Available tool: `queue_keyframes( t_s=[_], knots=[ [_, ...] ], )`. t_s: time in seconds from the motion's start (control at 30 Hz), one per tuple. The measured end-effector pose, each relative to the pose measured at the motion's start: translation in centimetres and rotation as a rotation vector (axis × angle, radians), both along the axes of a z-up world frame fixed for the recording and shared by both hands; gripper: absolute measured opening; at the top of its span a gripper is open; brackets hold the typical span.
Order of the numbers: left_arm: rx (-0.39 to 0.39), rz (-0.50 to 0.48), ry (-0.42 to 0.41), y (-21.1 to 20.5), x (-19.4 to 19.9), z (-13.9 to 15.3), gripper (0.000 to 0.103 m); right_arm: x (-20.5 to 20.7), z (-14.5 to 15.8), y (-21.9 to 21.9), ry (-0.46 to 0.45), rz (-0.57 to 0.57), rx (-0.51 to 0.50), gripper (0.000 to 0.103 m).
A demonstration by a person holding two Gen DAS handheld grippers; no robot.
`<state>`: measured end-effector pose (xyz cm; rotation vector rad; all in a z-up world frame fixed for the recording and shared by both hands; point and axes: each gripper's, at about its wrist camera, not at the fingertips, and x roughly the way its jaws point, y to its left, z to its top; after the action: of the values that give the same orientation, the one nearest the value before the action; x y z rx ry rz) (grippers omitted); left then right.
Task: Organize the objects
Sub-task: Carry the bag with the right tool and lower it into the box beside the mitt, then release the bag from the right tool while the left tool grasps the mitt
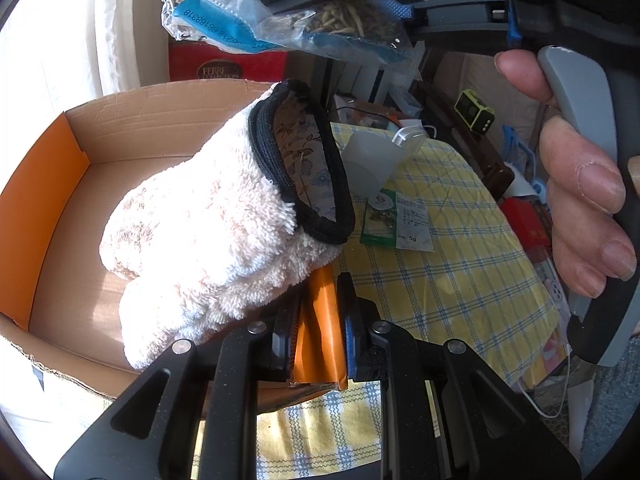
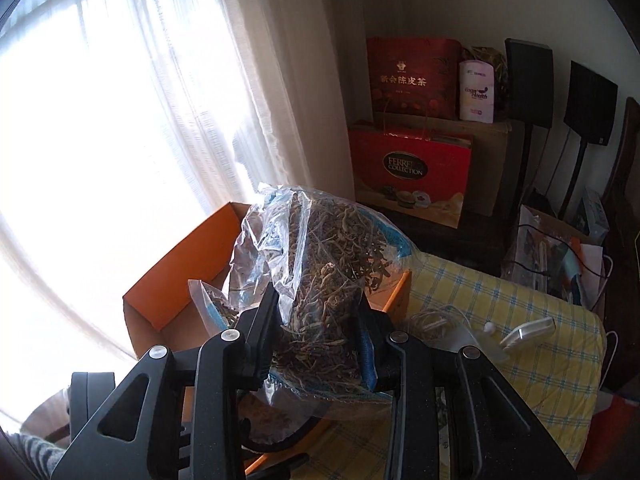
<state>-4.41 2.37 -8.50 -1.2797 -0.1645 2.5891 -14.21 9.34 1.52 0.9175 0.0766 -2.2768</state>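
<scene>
An open cardboard box (image 1: 132,132) with orange flaps holds a fluffy white slipper (image 1: 208,232) with a black-trimmed floral opening. My left gripper (image 1: 318,322) is shut on the box's near orange wall (image 1: 320,332), beside the slipper. My right gripper (image 2: 316,332) is shut on a clear plastic bag of dried herbs (image 2: 320,264) and holds it above the box (image 2: 180,280). The bag and right gripper also show at the top of the left wrist view (image 1: 340,20).
The box sits on a yellow and blue checked cloth (image 1: 460,248). On the cloth lie a white plastic cup (image 1: 372,160), a green seed packet (image 1: 380,216) and a white cable (image 2: 432,320). Red gift boxes (image 2: 412,168) stand behind, by a curtained window (image 2: 120,100).
</scene>
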Motion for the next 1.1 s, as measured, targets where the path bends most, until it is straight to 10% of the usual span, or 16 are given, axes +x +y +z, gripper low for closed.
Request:
queue_keyframes(
  t_s=[0.27, 0.7, 0.83, 1.1],
  knots=[
    [0.008, 0.0, -0.006, 0.0, -0.1, -0.1, 0.017, 0.7, -0.9, -2.1, 0.033, 0.05, 0.042, 0.066],
    [0.052, 0.003, -0.006, -1.5, 0.1, 1.5, 0.028, 1.7, -0.8, 3.3, 0.001, -0.044, -0.03, 0.068],
    [0.013, -0.014, 0.019, -1.8, 0.9, 2.4, 0.048, 2.6, -1.3, 5.6, -0.011, -0.082, -0.04, 0.068],
    [-0.148, 0.06, 0.118, -2.8, -0.3, 4.2, 0.054, 5.0, -2.9, 8.8, -0.03, -0.154, -0.034, 0.068]
  ],
)
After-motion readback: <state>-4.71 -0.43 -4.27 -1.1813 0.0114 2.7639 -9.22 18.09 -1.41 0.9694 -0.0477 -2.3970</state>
